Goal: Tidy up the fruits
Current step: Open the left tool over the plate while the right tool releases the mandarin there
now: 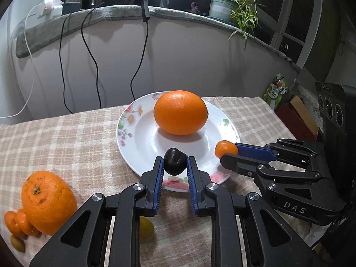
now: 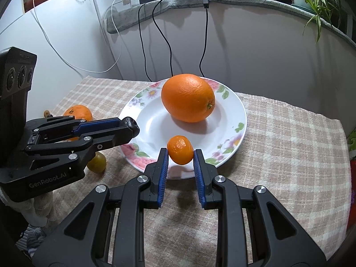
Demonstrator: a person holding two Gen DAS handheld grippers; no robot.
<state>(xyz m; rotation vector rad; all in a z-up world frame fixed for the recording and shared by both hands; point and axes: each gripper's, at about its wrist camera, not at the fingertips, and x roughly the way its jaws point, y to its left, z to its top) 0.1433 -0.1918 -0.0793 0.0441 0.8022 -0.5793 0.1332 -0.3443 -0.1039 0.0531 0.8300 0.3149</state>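
One orange (image 1: 180, 112) sits on plate (image 1: 133, 133); left gripper (image 1: 175, 166) w/ dark fruit (image 1: 175, 161), right gripper (image 2: 180, 159) w/ mandarin (image 2: 180, 149) at plate's near rim; several fruits (image 1: 47, 201) left off-plate.

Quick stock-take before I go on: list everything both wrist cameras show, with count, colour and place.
Plate: one, white with floral rim, on the checked cloth.
Large orange: one, orange, on the plate.
Second large orange: one, orange, on the cloth left of the plate.
Small mandarins: two, orange, against that orange.
Green fruits: two, yellow-green, on the cloth; the other near the mandarins.
Dark fruit: one, black, gripped above the plate's near rim.
Mandarin: one, orange, gripped above the plate's near rim.
Tablecloth: one, beige check.
Potted plant: one, green, on the sill.
Cables: several, black and white, hanging.
Left tool: shut on dark fruit.
Right tool: shut on mandarin.
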